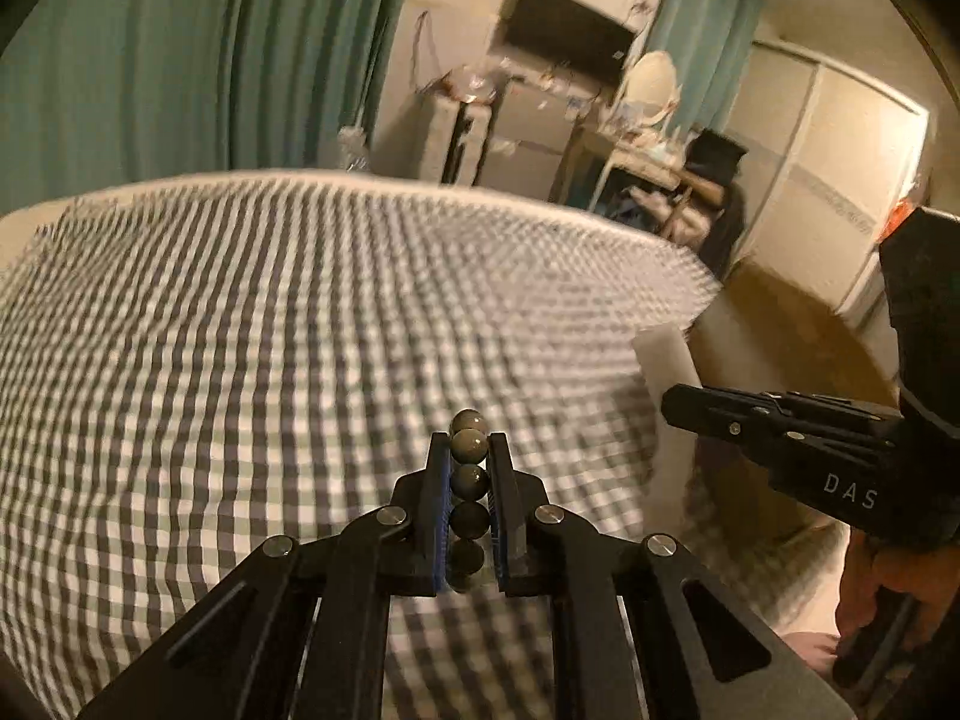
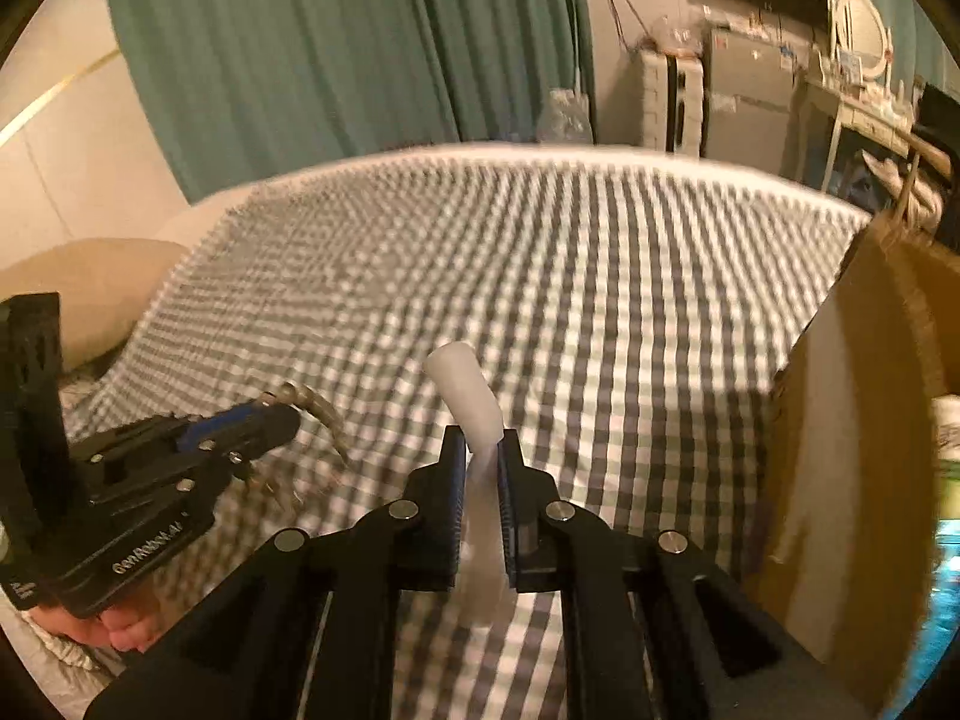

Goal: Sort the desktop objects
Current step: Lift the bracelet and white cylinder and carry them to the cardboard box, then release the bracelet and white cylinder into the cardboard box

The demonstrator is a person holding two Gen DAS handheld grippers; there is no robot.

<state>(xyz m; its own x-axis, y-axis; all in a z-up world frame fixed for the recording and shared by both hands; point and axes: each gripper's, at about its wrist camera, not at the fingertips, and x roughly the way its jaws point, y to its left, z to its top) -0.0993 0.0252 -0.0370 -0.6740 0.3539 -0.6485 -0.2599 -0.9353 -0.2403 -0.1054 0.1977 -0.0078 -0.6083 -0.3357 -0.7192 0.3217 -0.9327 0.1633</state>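
The string of beads (image 1: 468,492) is a row of round, dark olive-brown balls with a dull shine, strung close one behind the other. It sits lengthwise between the two fingers of the left gripper (image 1: 468,450), whose jaws are clamped on it, the blue pads pressing the beads from either side. One bead pokes out past the fingertips, and the lowest hangs in shadow near the base of the jaws. In the right wrist view the same strand curves out of that gripper (image 2: 282,414) and dangles below it, blurred.

The white tube (image 2: 471,414) is a pale, translucent, soft-looking cylinder with a blunt rounded end. The right gripper (image 2: 480,441) is clamped on it about midway along: the rounded end sticks up and forward, leaning a little to the left, and the rest runs down between the fingers and out below them. From the left wrist view the tube's end (image 1: 663,354) shows just beyond the right gripper's (image 1: 675,399) tip.

Both things are held above the checked bedcover (image 1: 240,330), clear of it. A brown cardboard box (image 2: 852,420) stands at the bed's right edge.
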